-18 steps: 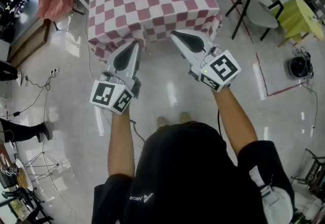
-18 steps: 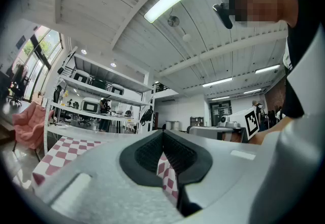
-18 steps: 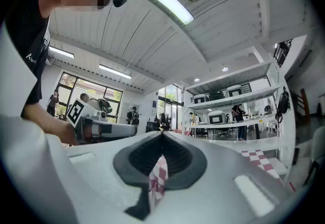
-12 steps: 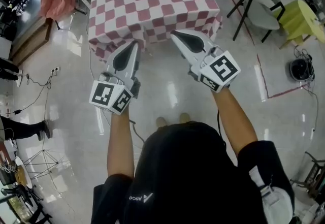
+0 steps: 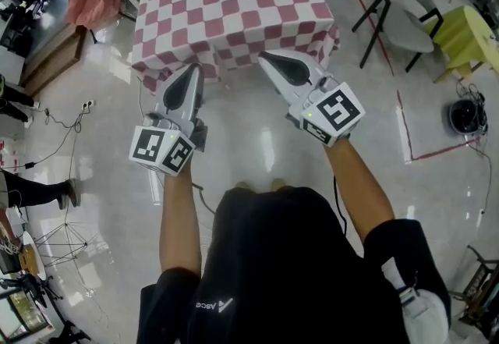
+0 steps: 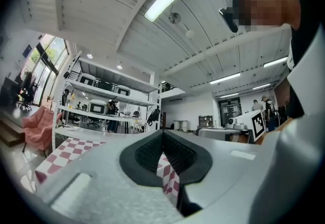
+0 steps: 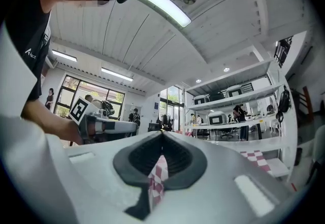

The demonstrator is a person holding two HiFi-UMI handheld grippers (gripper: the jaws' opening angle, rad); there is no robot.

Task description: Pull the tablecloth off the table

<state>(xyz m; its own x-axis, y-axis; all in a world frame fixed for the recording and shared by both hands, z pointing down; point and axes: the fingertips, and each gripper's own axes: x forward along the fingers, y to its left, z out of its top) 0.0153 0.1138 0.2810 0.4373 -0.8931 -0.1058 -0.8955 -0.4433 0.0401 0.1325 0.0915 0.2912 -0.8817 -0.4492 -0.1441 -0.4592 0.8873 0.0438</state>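
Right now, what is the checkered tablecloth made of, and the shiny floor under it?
The tablecloth looks like soft woven fabric with a matte finish: it hangs in loose folds at its near edge. The floor is probably polished tile or stone: it is pale and glossy, with bright streaks of reflected light.

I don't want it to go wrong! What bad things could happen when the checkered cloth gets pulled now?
1. The left gripper and right gripper each pinch only a thin fold at the near edge of the tablecloth, so it might slip out.
2. The cloth would probably land by the person's feet on the shiny floor, where it could trip them.
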